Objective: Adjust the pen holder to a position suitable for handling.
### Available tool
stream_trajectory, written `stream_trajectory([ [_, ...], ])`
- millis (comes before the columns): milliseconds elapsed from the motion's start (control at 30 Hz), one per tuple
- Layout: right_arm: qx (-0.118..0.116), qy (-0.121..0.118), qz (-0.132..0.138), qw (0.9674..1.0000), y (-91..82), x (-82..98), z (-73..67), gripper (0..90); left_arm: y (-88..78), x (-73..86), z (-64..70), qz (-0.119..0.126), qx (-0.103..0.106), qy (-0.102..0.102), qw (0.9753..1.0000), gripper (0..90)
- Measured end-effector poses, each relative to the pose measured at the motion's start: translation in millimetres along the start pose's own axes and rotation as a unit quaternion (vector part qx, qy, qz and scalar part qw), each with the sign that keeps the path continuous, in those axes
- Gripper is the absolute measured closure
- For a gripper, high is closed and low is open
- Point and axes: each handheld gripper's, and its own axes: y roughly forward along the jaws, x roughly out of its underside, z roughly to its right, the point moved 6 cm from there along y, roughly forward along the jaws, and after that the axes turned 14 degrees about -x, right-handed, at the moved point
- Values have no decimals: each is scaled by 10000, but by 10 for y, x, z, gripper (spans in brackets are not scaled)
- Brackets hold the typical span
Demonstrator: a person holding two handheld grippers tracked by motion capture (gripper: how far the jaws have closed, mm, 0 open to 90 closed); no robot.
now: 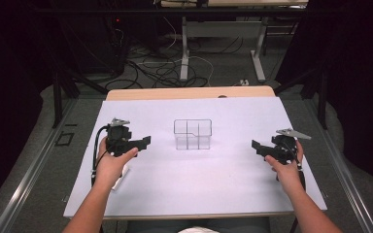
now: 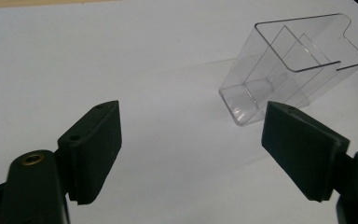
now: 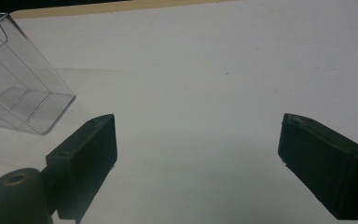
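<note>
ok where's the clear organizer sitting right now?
In the high view the clear organizer stands upright mid-table on the white sheet, between the left gripper and the right gripper, touching neither.

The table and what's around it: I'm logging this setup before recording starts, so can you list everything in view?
Clear plastic container: one, transparent, with inner dividers, upright at the middle of the table, empty.
Table: one, white top with a wooden strip along its far edge.
Cables: several, black and white, on the floor beyond the table.
Desk legs: two, grey, on the floor farther back.
Left gripper: one, black, jaws open, held above the table left of the container.
Right gripper: one, black, jaws open, right of the container.
</note>
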Motion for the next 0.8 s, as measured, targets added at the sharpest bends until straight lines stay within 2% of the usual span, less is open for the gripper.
stream_trajectory([
  [167, -1, -29, -1, 10000, -1, -5, -16, 111, -18, 98, -95, -115, -125, 176, 9997, 157],
  [300, -7, -80, -47, 10000, 4, 7, -12, 125, -13, 194, -129, -212, -270, 494, 9982, 161],
  [367, -1, -56, -54, 10000, 9, 9, -13, 127, -16, 255, -151, -324, -349, 659, 9967, 166],
  [567, -19, -58, -72, 10000, 13, 14, -16, 132, -29, 389, -232, -571, -404, 780, 9945, 200],
  [700, -55, -82, -103, 9999, 11, 21, -19, 134, -6, 494, -300, -782, -436, 726, 9933, 222],
  [733, -53, -74, -101, 9999, 12, 21, -21, 134, -3, 507, -322, -801, -450, 805, 9925, 228],
  [800, -63, -71, -104, 9999, 13, 20, -23, 135, 11, 547, -344, -859, -417, 813, 9921, 250],
])
